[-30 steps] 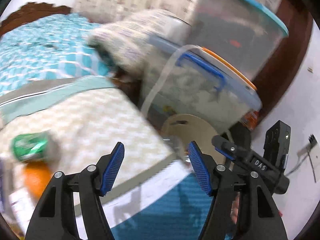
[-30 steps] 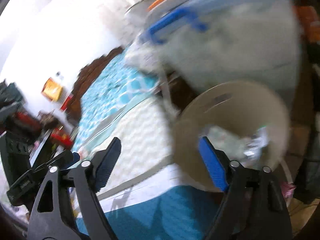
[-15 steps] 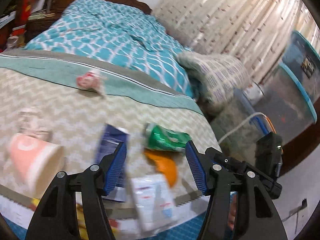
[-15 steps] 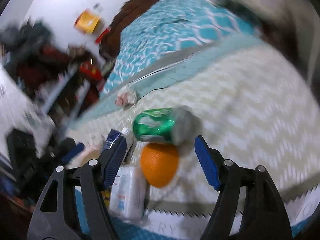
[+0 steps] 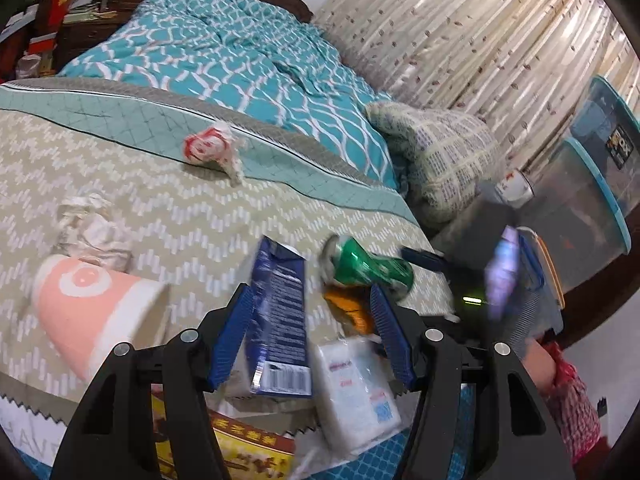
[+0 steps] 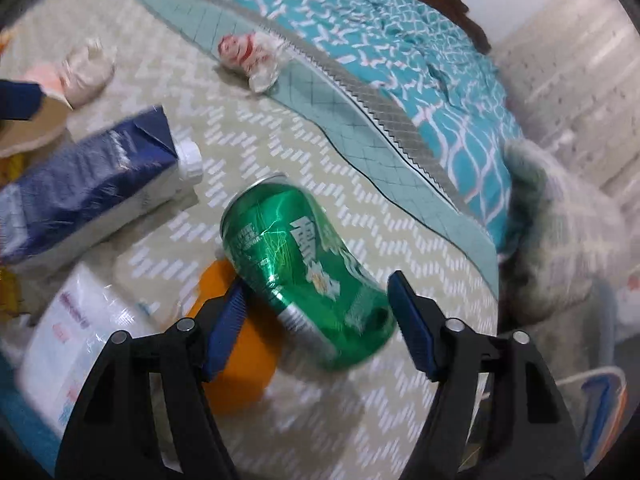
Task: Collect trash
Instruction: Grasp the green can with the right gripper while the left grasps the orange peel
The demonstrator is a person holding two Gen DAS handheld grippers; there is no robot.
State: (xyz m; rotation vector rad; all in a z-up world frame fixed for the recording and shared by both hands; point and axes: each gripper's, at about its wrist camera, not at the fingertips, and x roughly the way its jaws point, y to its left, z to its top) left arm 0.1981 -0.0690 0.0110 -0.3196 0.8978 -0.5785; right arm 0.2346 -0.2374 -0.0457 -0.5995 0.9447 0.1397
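Observation:
Trash lies on a chevron blanket on the bed. A green can [image 6: 304, 272] lies on its side between the open jaws of my right gripper [image 6: 320, 324], not clamped; it also shows in the left wrist view [image 5: 368, 268]. An orange piece [image 6: 236, 356] lies under it. My left gripper [image 5: 312, 340] is open over a dark blue carton [image 5: 278, 316] and a white tissue pack [image 5: 356, 392]. A pink paper cup [image 5: 92, 308], a crumpled white wrapper [image 5: 90, 232] and a red-and-white wrapper [image 5: 212, 148] lie further off.
A teal patterned quilt [image 5: 248, 52] covers the far bed. A folded blanket [image 5: 440, 164] and stacked clear storage bins [image 5: 580, 208] stand at the right. A yellow box [image 5: 240, 444] lies at the bed's near edge. The right gripper's body [image 5: 480, 280] shows blurred.
Both grippers swung from the bin and storage boxes back to the bed. The right gripper has closed in around the green can; the left has lowered over the carton and tissue pack.

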